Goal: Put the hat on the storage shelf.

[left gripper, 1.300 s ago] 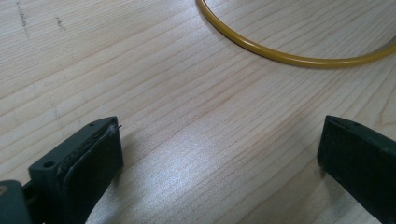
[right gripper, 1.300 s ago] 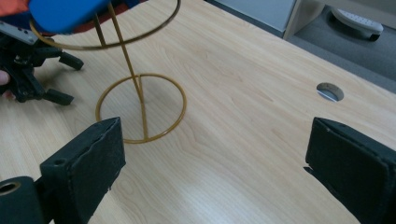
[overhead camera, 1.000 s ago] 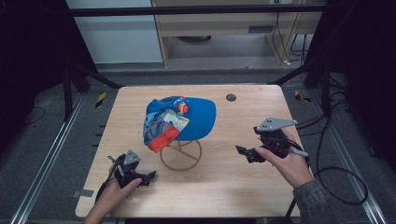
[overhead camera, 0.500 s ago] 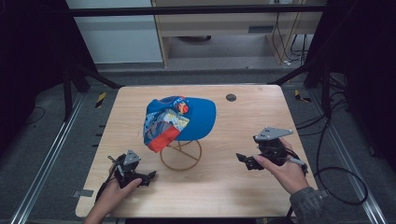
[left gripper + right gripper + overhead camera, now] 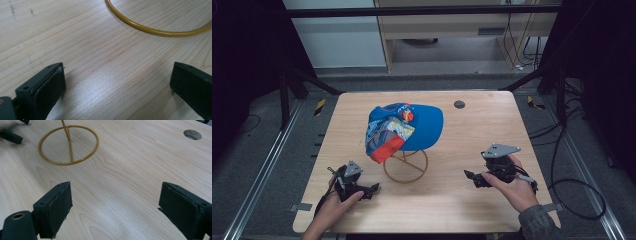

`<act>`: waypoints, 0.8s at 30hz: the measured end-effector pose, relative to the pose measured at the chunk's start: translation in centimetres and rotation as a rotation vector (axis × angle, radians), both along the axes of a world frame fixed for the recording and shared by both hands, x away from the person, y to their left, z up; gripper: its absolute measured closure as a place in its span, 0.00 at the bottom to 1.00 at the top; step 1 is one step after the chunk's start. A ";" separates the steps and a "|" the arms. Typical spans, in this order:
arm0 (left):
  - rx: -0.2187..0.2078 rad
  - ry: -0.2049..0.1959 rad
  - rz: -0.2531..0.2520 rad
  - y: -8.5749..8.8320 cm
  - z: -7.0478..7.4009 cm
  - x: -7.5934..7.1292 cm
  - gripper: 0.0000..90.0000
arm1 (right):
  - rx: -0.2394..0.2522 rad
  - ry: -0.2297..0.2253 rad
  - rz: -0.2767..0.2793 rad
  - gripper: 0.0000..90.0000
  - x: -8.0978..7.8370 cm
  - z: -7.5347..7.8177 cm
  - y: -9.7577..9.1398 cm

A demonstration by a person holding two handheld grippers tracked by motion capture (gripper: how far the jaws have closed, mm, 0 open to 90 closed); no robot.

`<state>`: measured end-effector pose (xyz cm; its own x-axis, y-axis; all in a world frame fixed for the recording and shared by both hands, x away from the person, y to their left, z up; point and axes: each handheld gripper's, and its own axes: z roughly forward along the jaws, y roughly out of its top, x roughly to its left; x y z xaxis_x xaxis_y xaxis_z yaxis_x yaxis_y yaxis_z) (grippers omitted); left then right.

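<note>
Right gripper (image 5: 476,178) drops toward the table (image 5: 462,210), jaws narrowing slightly, empty. Left gripper (image 5: 367,190) idle, jaws spread, empty. Cap (image 5: 422,127) sits on its wire stand (image 5: 405,166) between them. Approach level; grip the brim, not the stand.

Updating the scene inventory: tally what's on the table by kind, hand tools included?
Caps: 1, blue cap with a patterned panel, on the stand
Wire stands: 1, yellow stand with ring base
Hand tools: 2, left tool, right tool, both open with nothing between them
Total: 4
</note>
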<state>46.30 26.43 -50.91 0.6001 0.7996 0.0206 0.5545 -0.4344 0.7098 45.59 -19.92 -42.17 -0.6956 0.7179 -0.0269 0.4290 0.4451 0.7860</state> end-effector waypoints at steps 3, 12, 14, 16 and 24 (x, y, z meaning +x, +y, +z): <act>0.000 0.000 0.000 0.0 0.0 0.0 0.00 | -0.006 -0.005 0.004 0.15 0.0 -0.5 0.1; 0.000 -0.001 0.001 0.0 0.0 0.0 0.00 | -0.026 -0.005 0.012 0.15 0.2 -2.1 0.6; 0.001 -0.001 0.001 0.0 0.0 0.0 0.00 | -0.025 0.002 0.012 0.15 0.3 -2.6 0.9; 0.000 -0.001 0.001 0.0 0.0 0.0 0.00 | -0.027 0.014 0.018 0.15 0.3 -3.0 1.1; 0.000 -0.001 0.002 0.0 0.0 0.0 0.00 | -0.037 0.047 0.025 0.14 0.1 -4.6 2.0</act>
